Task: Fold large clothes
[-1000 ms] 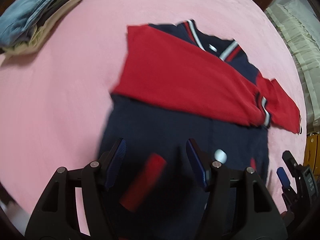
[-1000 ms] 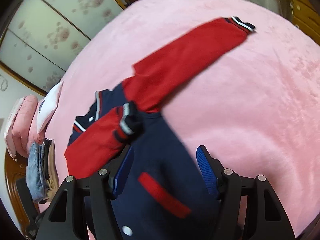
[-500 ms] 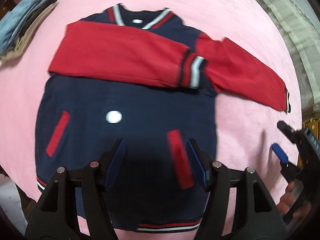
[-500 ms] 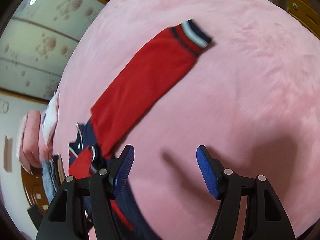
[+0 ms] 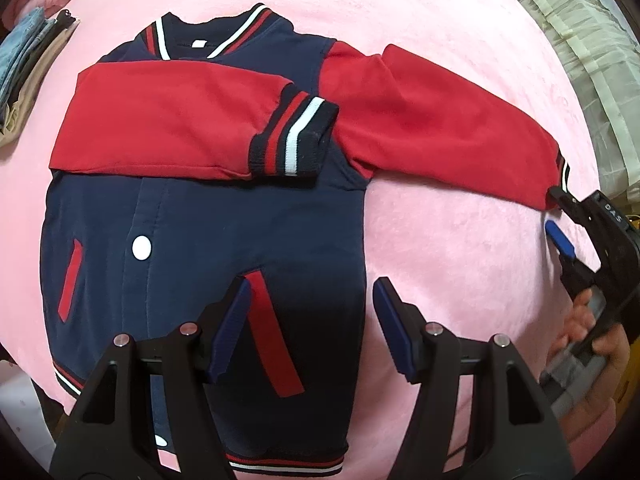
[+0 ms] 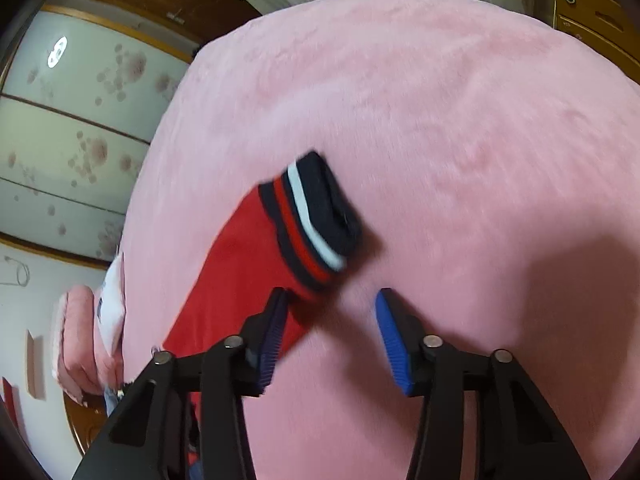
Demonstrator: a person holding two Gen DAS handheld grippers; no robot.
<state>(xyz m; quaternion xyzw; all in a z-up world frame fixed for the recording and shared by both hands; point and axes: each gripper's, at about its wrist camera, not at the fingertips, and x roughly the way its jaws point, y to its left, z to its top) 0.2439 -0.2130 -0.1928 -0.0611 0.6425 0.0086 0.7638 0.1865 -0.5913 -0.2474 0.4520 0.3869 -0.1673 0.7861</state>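
Jacket [image 5: 208,216] flat on blanket [image 5: 460,248]. L gripper [image 5: 310,328] w/ jaws apart above hem; R gripper [image 6: 332,336] jaws apart at outstretched sleeve cuff [image 6: 316,220].

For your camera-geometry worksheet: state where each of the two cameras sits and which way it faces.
Left wrist: on the left claw, held above the jacket, looking down; the right hand shows too.
Right wrist: on the right claw, low over the pink blanket, facing the outstretched sleeve's cuff.
Shared: that sleeve, blanket and right claw.
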